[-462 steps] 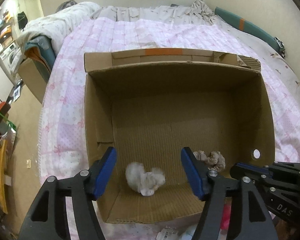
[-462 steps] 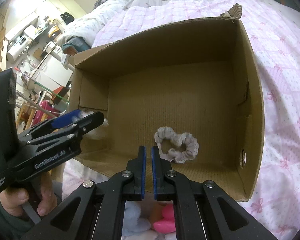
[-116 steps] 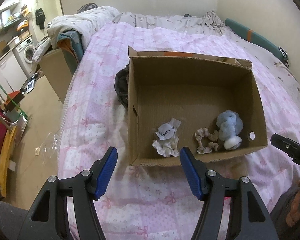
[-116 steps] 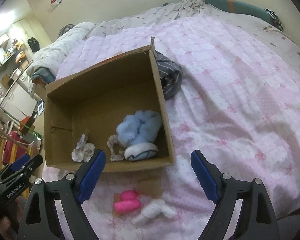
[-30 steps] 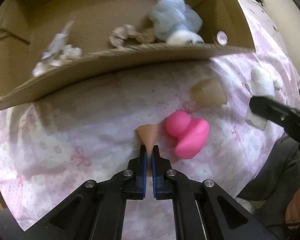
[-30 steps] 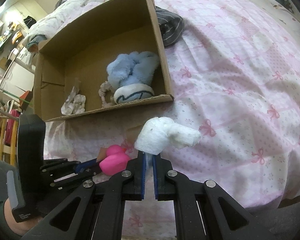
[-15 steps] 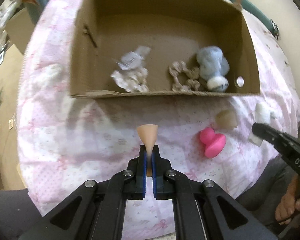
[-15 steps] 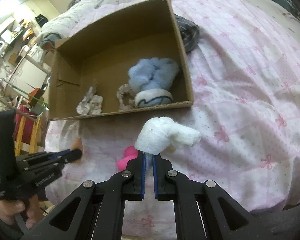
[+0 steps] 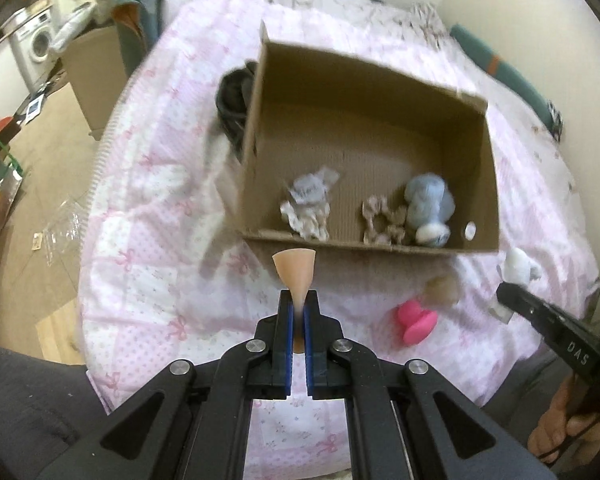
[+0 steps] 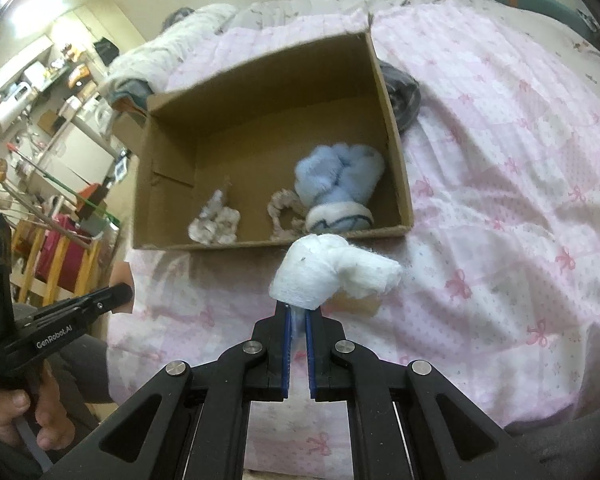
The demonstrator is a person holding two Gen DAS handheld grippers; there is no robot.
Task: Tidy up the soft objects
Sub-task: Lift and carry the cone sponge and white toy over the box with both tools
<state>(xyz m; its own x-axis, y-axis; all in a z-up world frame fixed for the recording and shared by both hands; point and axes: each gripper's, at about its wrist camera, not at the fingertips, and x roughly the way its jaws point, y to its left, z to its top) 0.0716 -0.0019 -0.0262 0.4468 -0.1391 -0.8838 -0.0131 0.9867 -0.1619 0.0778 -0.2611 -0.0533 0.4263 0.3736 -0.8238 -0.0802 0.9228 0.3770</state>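
An open cardboard box (image 9: 488,184) (image 10: 168,160) lies on a pink bedspread. It holds a pale scrunchie with a tag (image 9: 308,208), a beige scrunchie (image 9: 380,220) and a fluffy blue sock (image 9: 428,204) (image 10: 336,184). My left gripper (image 9: 296,304) is shut on a peach soft sponge (image 9: 294,270), held above the bed just before the box's near wall. My right gripper (image 10: 296,312) is shut on a white soft wad (image 10: 332,276), also lifted before the near wall. A pink soft toy (image 9: 416,324) and a tan sponge (image 9: 440,288) lie on the bedspread.
A dark garment (image 9: 232,96) lies against the box's far-left side. The bed's left edge drops to a wooden floor (image 9: 32,184) with clutter and a washing machine (image 9: 36,48). A wall (image 9: 520,12) runs along the bed's right side.
Both grippers have lifted and pulled back with their objects, so the box now sits farther ahead and tilted in view. The pink toy and tan sponge stay on the bedspread.
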